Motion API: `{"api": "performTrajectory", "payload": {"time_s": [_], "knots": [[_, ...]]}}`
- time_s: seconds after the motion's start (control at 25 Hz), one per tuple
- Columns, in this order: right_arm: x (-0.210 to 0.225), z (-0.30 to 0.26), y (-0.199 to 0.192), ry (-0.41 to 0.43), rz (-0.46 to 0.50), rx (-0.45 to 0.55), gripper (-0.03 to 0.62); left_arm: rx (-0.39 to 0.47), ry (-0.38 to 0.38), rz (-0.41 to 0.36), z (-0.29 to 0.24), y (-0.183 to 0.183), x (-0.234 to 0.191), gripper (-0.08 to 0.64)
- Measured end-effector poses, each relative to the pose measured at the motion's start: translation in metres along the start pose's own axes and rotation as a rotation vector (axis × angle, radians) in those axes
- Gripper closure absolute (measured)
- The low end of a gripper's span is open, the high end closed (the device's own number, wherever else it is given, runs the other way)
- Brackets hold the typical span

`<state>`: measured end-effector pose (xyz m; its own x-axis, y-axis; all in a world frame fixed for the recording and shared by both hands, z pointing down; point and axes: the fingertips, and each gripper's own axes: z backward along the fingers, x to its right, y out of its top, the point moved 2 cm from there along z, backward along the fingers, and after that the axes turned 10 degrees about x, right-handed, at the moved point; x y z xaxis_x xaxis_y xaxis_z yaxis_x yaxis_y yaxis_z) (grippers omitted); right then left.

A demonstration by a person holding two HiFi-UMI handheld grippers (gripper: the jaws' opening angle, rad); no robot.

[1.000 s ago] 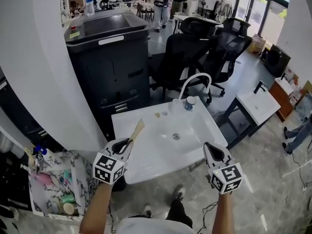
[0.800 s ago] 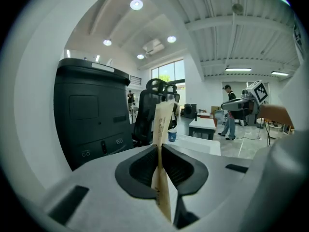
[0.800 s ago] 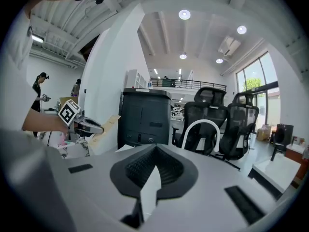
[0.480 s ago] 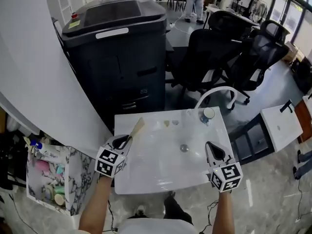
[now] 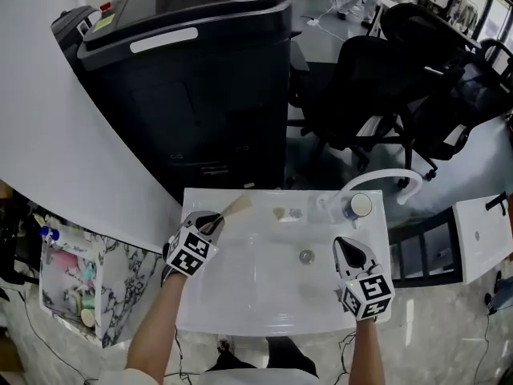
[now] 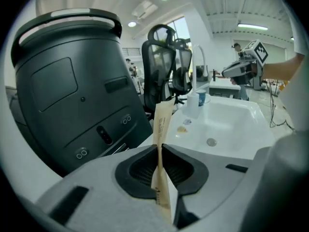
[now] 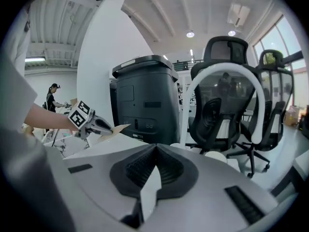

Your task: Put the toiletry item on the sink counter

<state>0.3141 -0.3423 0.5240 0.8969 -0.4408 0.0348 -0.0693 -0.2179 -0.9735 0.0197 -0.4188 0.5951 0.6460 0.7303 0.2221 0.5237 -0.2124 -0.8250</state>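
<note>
A white sink counter [image 5: 240, 303] lies below me, with a drain [image 5: 306, 256] and an arched white faucet [image 5: 385, 178]. My left gripper [image 5: 212, 220] is shut on a long tan paper packet [image 5: 238, 207], which sticks out over the counter's back left part. In the left gripper view the packet [image 6: 162, 122] stands upright, pinched between the jaws of the left gripper [image 6: 158, 149]. My right gripper [image 5: 346, 244] hovers over the basin's right side, jaws shut and empty. In the right gripper view the right gripper [image 7: 155, 146] faces the faucet [image 7: 219, 74], and the left gripper [image 7: 94, 124] shows at the left.
A white-lidded cup [image 5: 360, 205] and two small items [image 5: 279, 213] sit along the counter's back edge. A big black machine [image 5: 200, 79] stands behind the sink, with black office chairs [image 5: 401, 79] to its right. A marble-patterned cart [image 5: 68, 283] with toiletries is at the left, and a second sink [image 5: 481, 231] at the right.
The view has closed in on the sink and tipped further down. Both grippers now hang over the counter, the left with the packet near its back left corner.
</note>
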Motion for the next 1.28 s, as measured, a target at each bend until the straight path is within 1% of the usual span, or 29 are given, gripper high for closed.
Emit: {"api": "performTrajectory", "payload": {"time_s": [0.2, 0.36, 0.48, 0.68, 0.76, 0.84, 1.0, 1.08, 1.28], "knots": [[0.002, -0.028, -0.029, 0.042, -0.024, -0.054, 0.595, -0.091, -0.056, -0.105, -0.043, -0.021, -0.008, 0.525], [0.0, -0.037, -0.043, 0.062, -0.031, -0.085, 0.595, -0.116, -0.093, -0.131, -0.074, -0.034, -0.009, 0.525], [0.001, -0.038, -0.053, 0.051, -0.05, -0.098, 0.595, -0.138, -0.122, -0.165, -0.094, -0.039, -0.007, 0.525], [0.006, -0.038, -0.061, 0.015, -0.089, -0.1, 0.595, -0.179, -0.175, -0.29, -0.113, -0.045, 0.0, 0.525], [0.008, -0.036, -0.062, 0.0, -0.098, -0.099, 0.595, -0.18, -0.187, -0.315, -0.118, -0.046, 0.002, 0.525], [0.009, -0.034, -0.062, -0.012, -0.1, -0.1, 0.595, -0.177, -0.199, -0.313, -0.122, -0.047, 0.005, 0.517], [0.008, -0.027, -0.063, -0.029, -0.099, -0.105, 0.595, -0.169, -0.224, -0.279, -0.126, -0.049, 0.011, 0.477], [0.007, -0.023, -0.063, -0.037, -0.095, -0.107, 0.595, -0.162, -0.227, -0.254, -0.126, -0.049, 0.013, 0.461], [0.001, -0.011, -0.056, -0.056, -0.084, -0.099, 0.595, -0.113, -0.234, -0.174, -0.116, -0.042, 0.015, 0.383]]}}
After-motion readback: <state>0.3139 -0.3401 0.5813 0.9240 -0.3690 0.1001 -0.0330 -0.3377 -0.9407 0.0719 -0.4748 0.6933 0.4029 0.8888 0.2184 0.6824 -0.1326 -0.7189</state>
